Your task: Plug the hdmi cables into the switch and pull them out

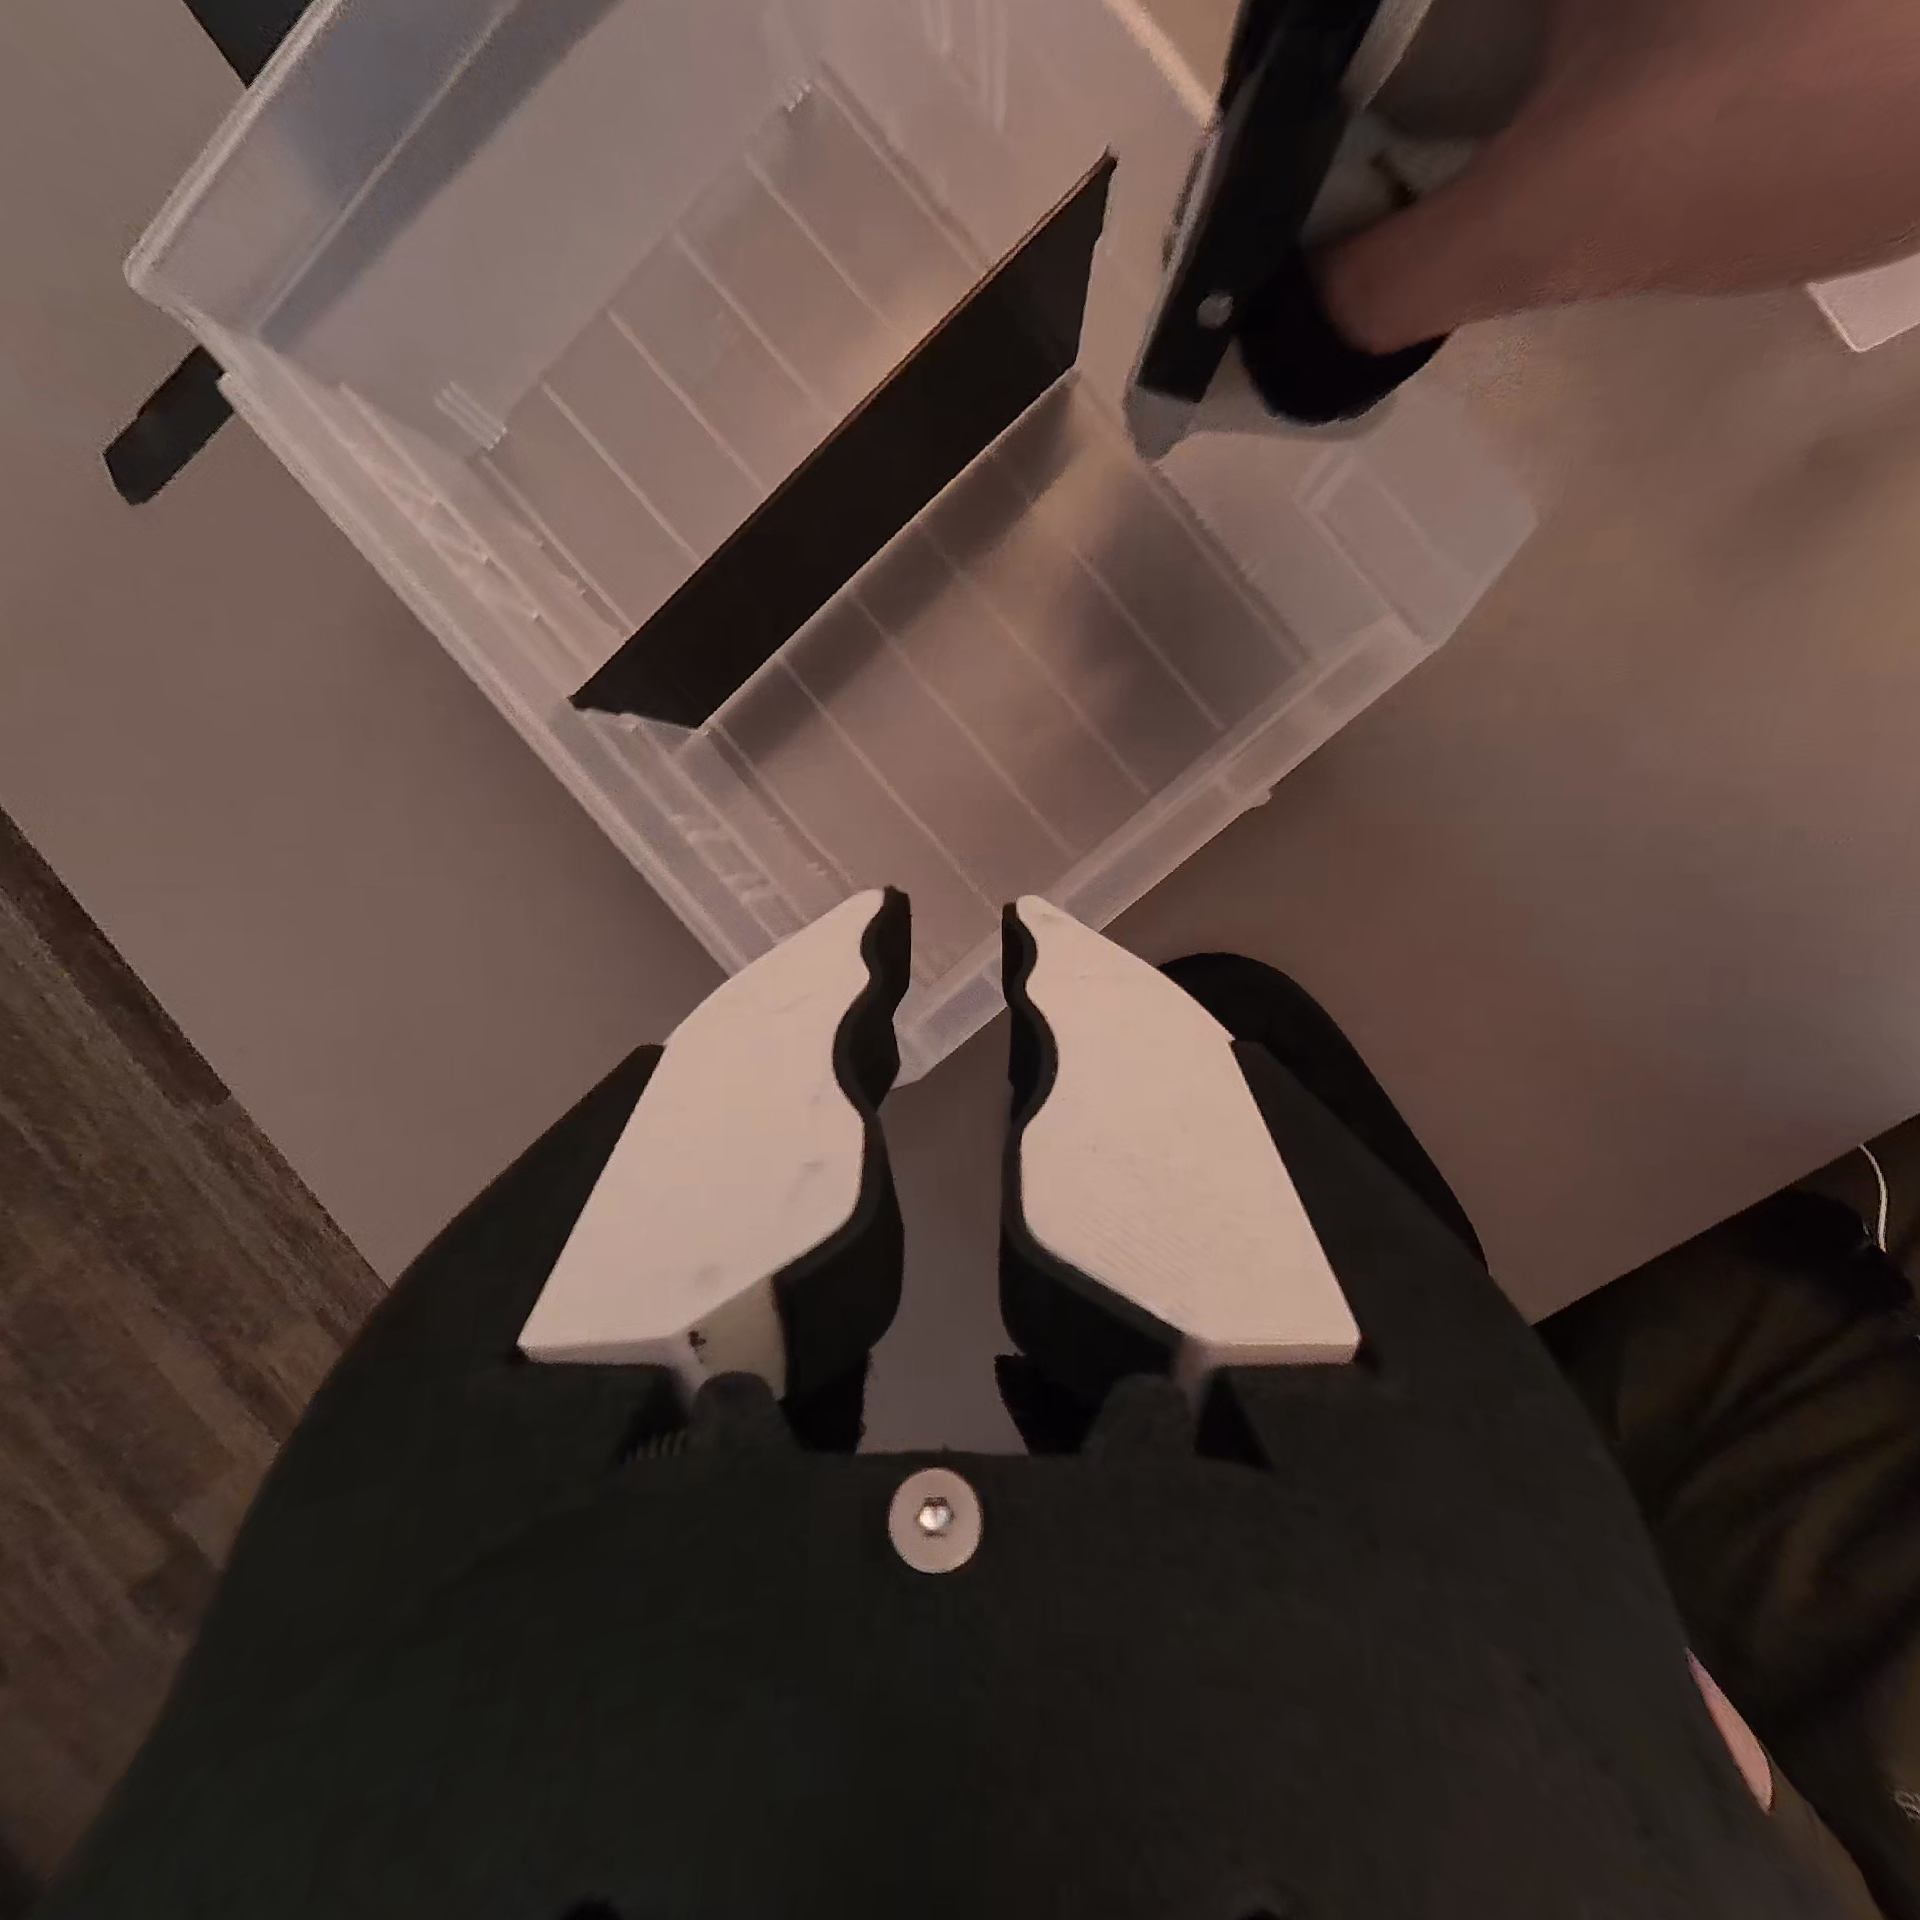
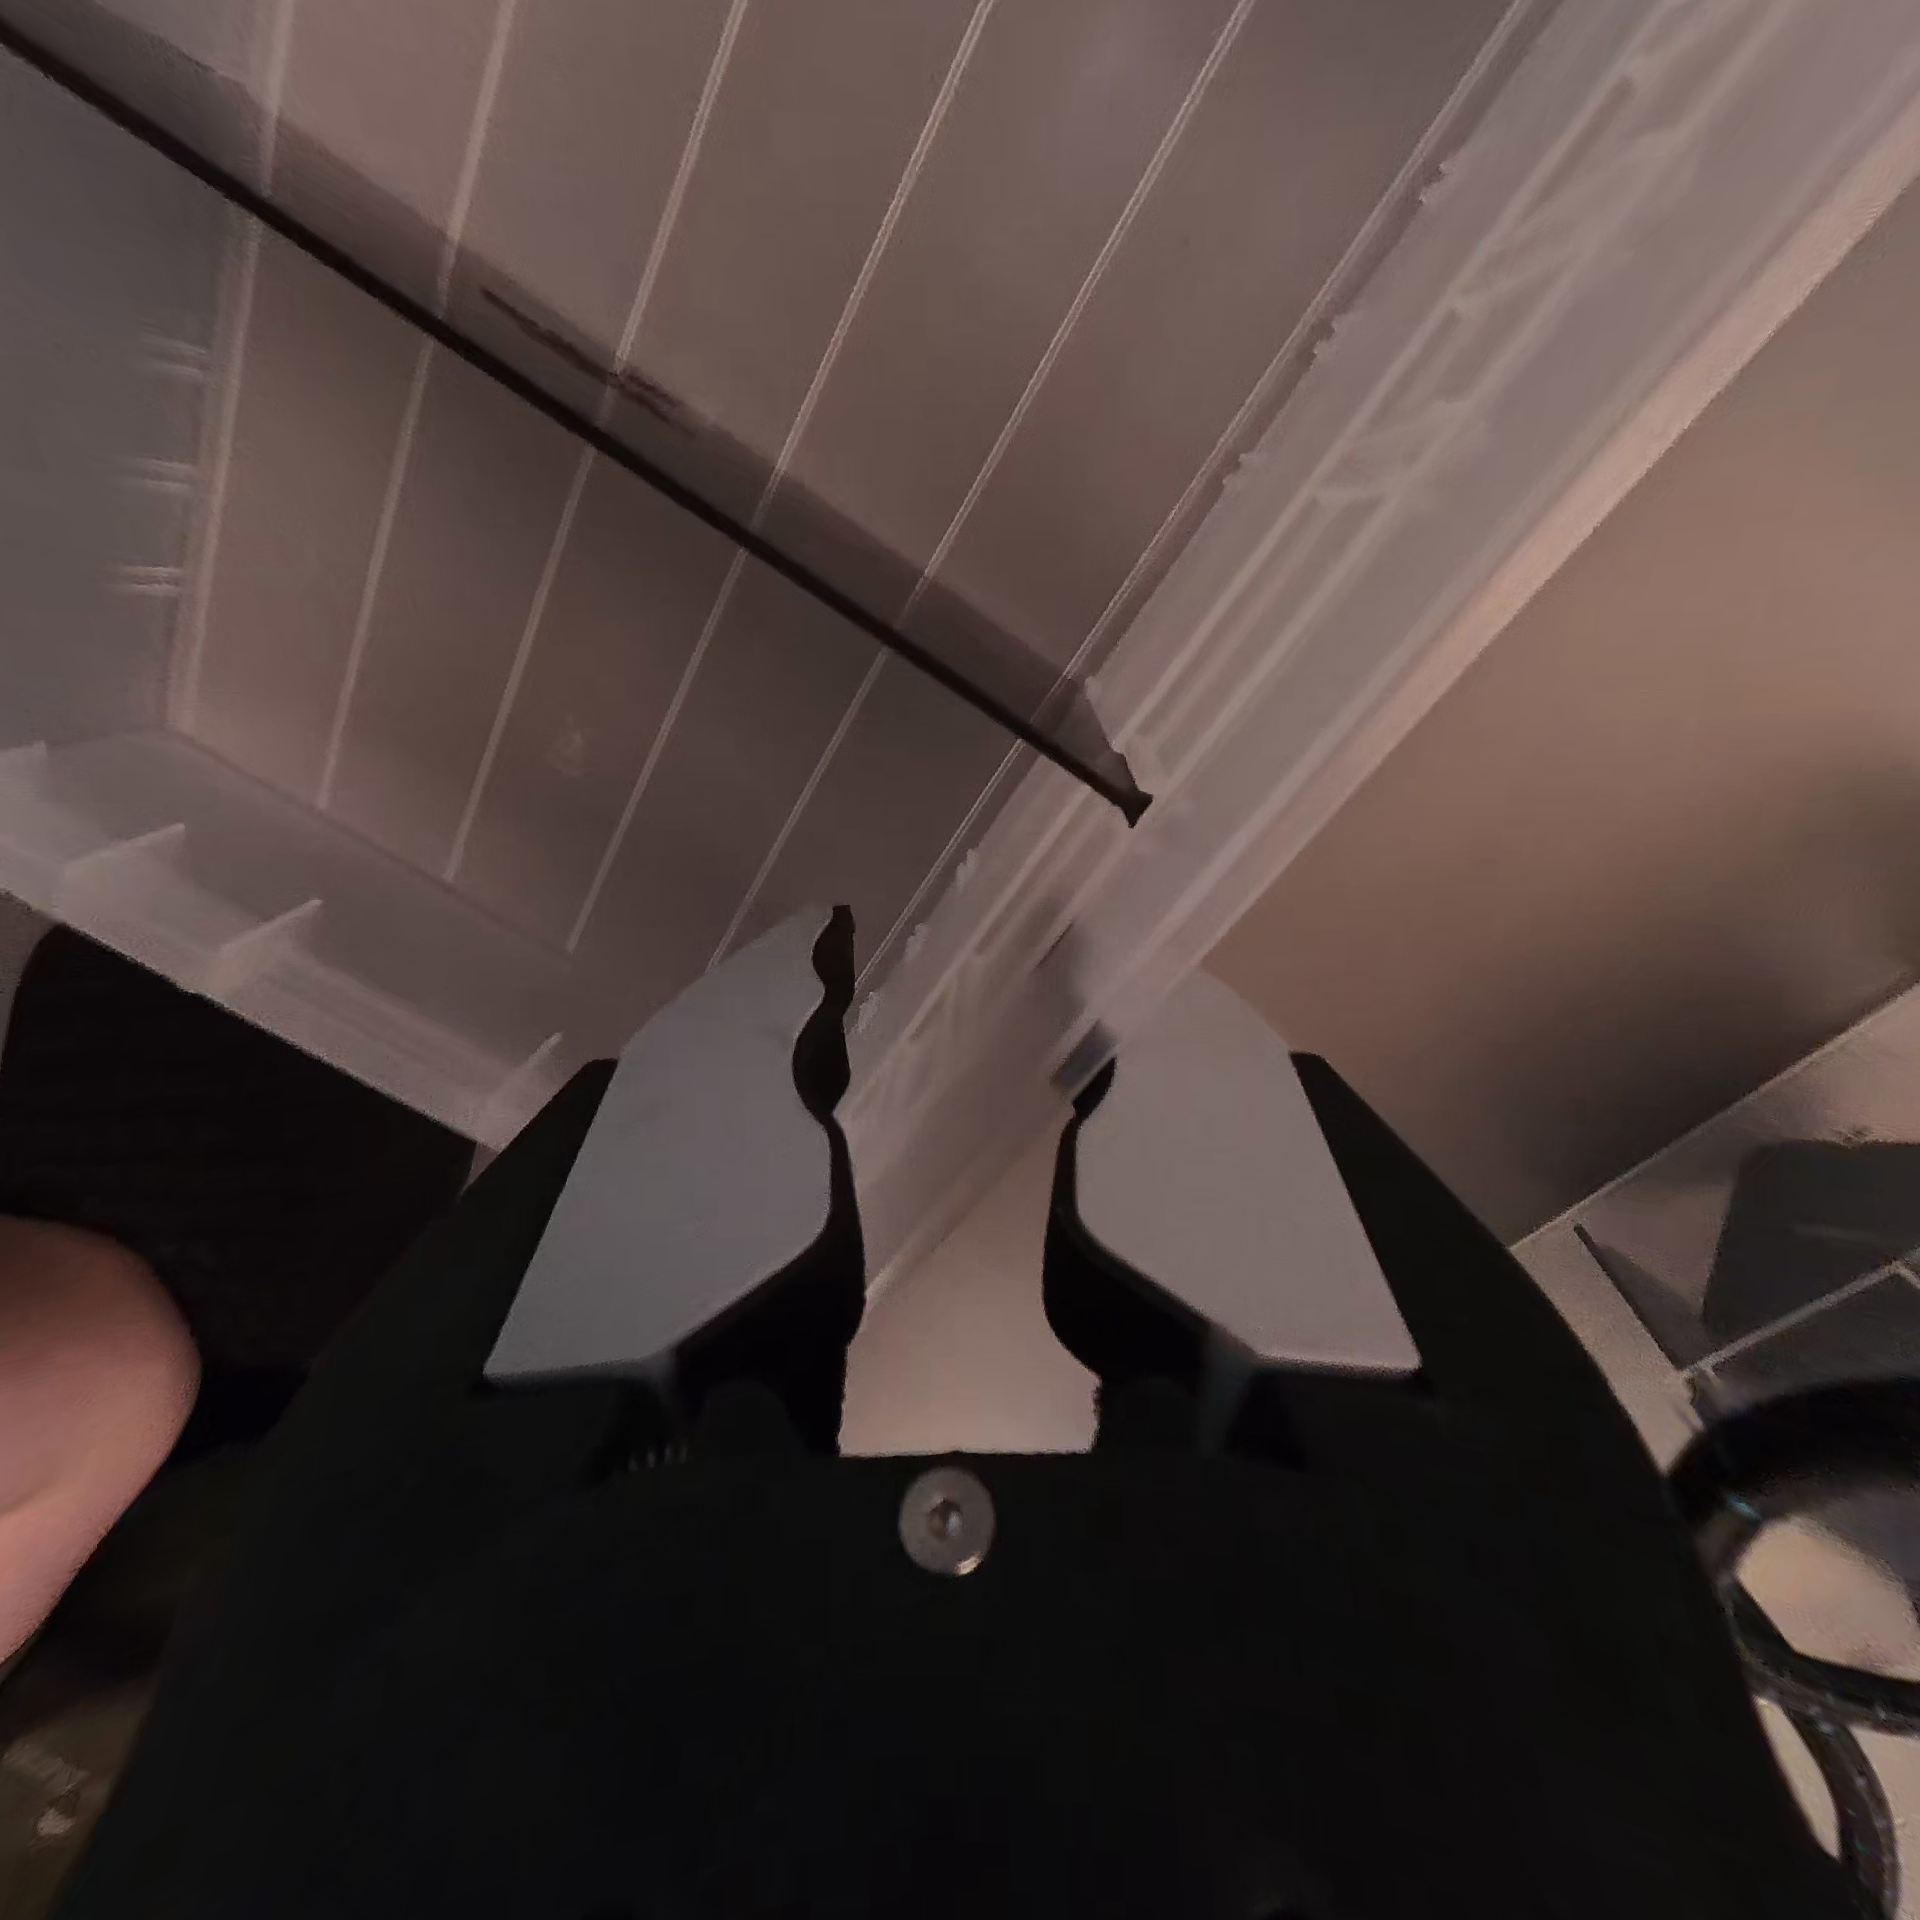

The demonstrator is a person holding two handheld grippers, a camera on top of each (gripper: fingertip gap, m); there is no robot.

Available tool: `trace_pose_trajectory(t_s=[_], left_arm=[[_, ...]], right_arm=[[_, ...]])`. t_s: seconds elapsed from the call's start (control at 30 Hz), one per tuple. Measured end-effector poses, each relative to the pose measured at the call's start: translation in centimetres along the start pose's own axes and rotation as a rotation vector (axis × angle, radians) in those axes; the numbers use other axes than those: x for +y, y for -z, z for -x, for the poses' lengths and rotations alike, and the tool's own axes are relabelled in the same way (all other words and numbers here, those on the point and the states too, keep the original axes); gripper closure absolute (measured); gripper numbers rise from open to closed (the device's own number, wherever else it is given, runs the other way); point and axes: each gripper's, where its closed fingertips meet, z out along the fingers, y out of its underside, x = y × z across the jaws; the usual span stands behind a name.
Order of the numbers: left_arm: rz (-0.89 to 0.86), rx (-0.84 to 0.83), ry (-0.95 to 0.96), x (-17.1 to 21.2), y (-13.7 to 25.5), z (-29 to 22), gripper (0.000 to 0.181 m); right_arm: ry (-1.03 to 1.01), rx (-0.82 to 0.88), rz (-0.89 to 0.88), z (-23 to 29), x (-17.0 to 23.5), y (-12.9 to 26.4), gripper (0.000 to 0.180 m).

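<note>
White table [image 1: 260, 831], clear bin [image 1: 1340, 665]; both hand-held grippers [image 1: 956, 935] [image 2: 977, 997] narrowly parted, empty, angled downward.

Nothing readable anywhere tbh. No labels, brands or numbers on the clear plastic bin [image 1: 436, 239], up around 11 o'clock, or on its black divider [image 1: 883, 499].

right tongs [image 1: 1164, 416] motion-blurred, cut by top edge; black cable [image 2: 1766, 1538] cropped at right edge

clear ribbed bin [image 1: 436, 343], black divider [image 1: 862, 520], white-black tool [image 1: 956, 935].
</note>
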Motion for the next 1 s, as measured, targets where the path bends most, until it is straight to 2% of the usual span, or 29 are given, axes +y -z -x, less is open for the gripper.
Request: trace_pose_trajectory(t_s=[0.23, 0.33, 0.43, 0.53, 0.73, 0.87, 0.93, 1.0], left_arm=[[-0.007, 0.008, 0.002, 0.1, 0.1, 0.2, 0.167], [-0.044, 0.012, 0.019, -0.2, 0.5, 0.5, 0.171], [-0.075, 0.021, 0.033, -0.4, 0.9, 0.8, 0.173], [-0.093, 0.019, 0.043, -0.4, 1.2, 1.2, 0.174], [-0.2, -0.011, 0.104, -1.7, 2.7, 2.4, 0.181], [-0.464, -0.102, 0.183, -4.5, 7.0, 4.1, 0.181], [-0.716, -0.154, 0.249, -6.4, 11.5, 4.8, 0.181], [-0.976, -0.127, 0.32, -7.1, 16.1, 4.4, 0.181]], right_arm=[[-0.061, 0.074, 0.03, -1.8, -1.6, -1.3, 0.143], [-0.153, 0.036, 0.15, -1.9, -0.6, -2.5, 0.143], [-0.246, -0.102, 0.199, -0.4, -0.8, -3.2, 0.162], [-0.212, -0.078, 0.189, -0.2, -1.2, -3.1, 0.171], [-0.116, -0.066, 0.246, 0.7, -1.2, -2.4, 0.175], [-0.067, -0.099, 0.275, 2.4, -1.5, -0.5, 0.175], [-0.029, -0.109, 0.258, 3.1, -2.1, 1.7, 0.175], [0.013, -0.121, 0.236, 3.3, -2.6, 5.1, 0.175]])
